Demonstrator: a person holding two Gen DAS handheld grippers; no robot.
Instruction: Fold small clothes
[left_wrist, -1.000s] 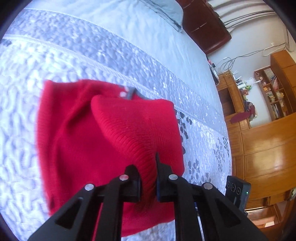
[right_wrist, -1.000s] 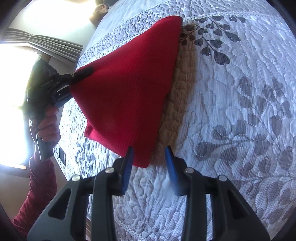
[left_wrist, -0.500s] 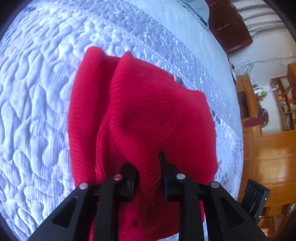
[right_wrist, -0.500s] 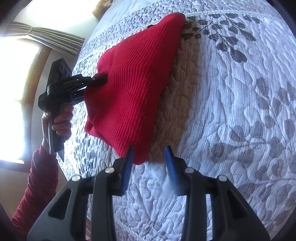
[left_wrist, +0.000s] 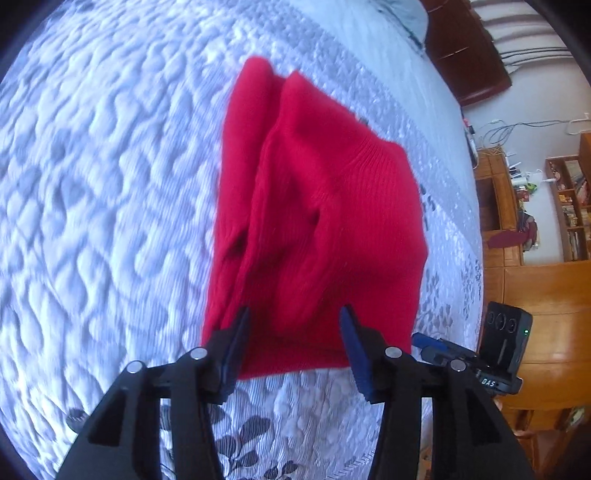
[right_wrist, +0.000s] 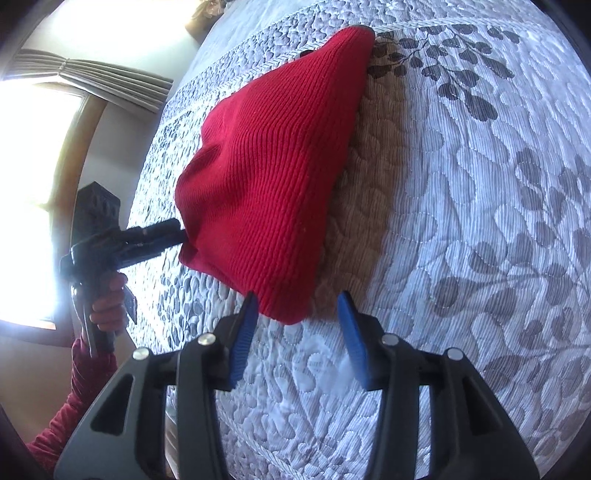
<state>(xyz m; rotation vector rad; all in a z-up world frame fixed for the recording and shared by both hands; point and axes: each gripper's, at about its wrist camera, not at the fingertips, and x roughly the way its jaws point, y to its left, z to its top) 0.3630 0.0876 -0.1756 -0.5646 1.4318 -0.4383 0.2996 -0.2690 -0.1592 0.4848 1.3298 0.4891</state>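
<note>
A red knitted garment (left_wrist: 317, 229) lies folded over itself on the quilted bedspread (left_wrist: 96, 206). My left gripper (left_wrist: 293, 332) is open, its jaws wide apart on either side of the garment's near edge, holding nothing. In the right wrist view the same garment (right_wrist: 266, 177) lies in a tapering heap. My right gripper (right_wrist: 297, 321) is open with the garment's near corner between its blue pads (right_wrist: 245, 332). The left gripper (right_wrist: 155, 240) shows there at the garment's left edge, held by a hand.
The bedspread (right_wrist: 480, 221) has a grey leaf pattern. Wooden cabinets and shelves (left_wrist: 535, 229) stand past the bed's right side. A dark headboard (left_wrist: 465, 48) and a pillow are at the far end. A bright window (right_wrist: 33, 177) is on the left.
My left gripper has opened and let go of the red garment, which has dropped onto the bed. My right gripper stays open at the near corner.
</note>
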